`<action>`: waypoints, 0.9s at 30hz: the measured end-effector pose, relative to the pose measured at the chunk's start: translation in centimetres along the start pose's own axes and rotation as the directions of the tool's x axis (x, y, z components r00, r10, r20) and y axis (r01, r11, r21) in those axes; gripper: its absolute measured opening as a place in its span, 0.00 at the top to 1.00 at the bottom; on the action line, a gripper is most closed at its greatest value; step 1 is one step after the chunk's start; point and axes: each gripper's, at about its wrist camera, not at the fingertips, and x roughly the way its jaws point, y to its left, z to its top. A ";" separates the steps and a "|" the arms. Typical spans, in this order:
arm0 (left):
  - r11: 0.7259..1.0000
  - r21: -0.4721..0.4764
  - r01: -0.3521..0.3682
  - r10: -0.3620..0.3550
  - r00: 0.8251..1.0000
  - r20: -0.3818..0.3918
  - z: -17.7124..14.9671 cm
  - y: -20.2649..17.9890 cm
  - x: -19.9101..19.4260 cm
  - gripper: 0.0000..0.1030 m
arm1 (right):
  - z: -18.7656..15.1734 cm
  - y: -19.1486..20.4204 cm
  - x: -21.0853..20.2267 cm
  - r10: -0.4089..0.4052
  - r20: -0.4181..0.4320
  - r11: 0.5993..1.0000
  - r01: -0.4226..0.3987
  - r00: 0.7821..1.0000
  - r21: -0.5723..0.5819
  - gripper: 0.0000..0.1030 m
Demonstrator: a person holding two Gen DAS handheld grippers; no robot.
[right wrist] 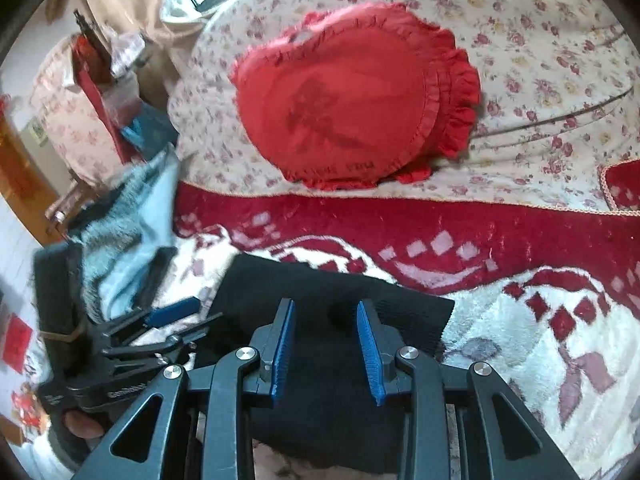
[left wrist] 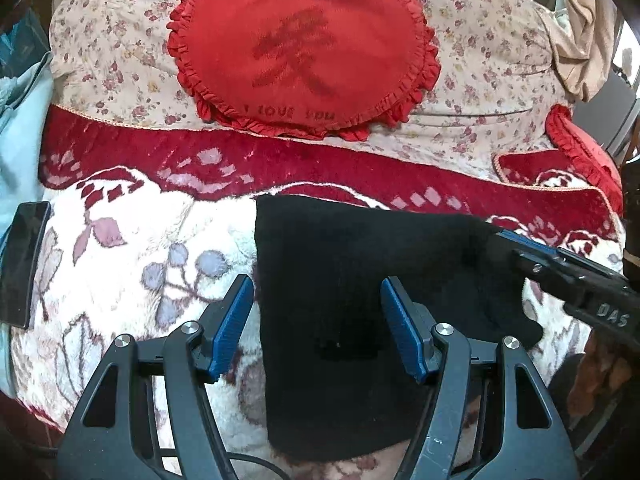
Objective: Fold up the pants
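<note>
Bed's the whole scene: a fluffy white blanket (left wrist: 132,248) with a dark red border and flower shapes, laid over a small-flowered sheet (left wrist: 492,60). Everything below I'm placing off the pants (left wrist: 360,280), since they're the thing I'm folding.

They're black, folded into a thick, roughly rectangular stack, lying flat on the white part of the blanket right in front of me.

My left gripper (left wrist: 316,328) hangs over the stack's left side with its jaws spread wide. The left blue pad is past the left edge of the pants, over bare blanket, and the right pad is above the black cloth. Nothing is pinched. My right gripper (right wrist: 326,348) is over the right part of the stack, jaws about halfway apart, black fabric showing between the pads but not squeezed by them as far as I can see. In the left camera it pokes in from the right, its tip at the pants' right edge.

Beyond the pants, up on the sheet, sits a red heart cushion (left wrist: 304,48) with a frilly edge. Well off to the left of the pants there's a dark phone (left wrist: 24,260) lying flat at the blanket's edge, and just past that some light blue fabric (right wrist: 132,224).
</note>
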 end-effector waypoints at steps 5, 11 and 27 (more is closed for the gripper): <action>1.000 0.002 -0.008 0.008 0.999 -0.050 0.4 0.2 2.4 0.35 | -0.2 -2.0 3.0 -0.021 -0.063 0.999 0.024 0.998 0.033 0.71; 1.000 -0.021 -0.004 0.002 0.998 -0.060 0.8 0.4 3.7 0.28 | 0.3 -3.1 4.9 -0.004 -0.071 1.000 0.007 0.997 0.029 0.70; 0.997 -0.023 0.072 -0.073 0.996 -0.046 -3.5 -0.5 -1.0 0.28 | -5.5 0.7 -1.3 -0.037 -0.107 0.996 0.028 0.994 -0.086 0.70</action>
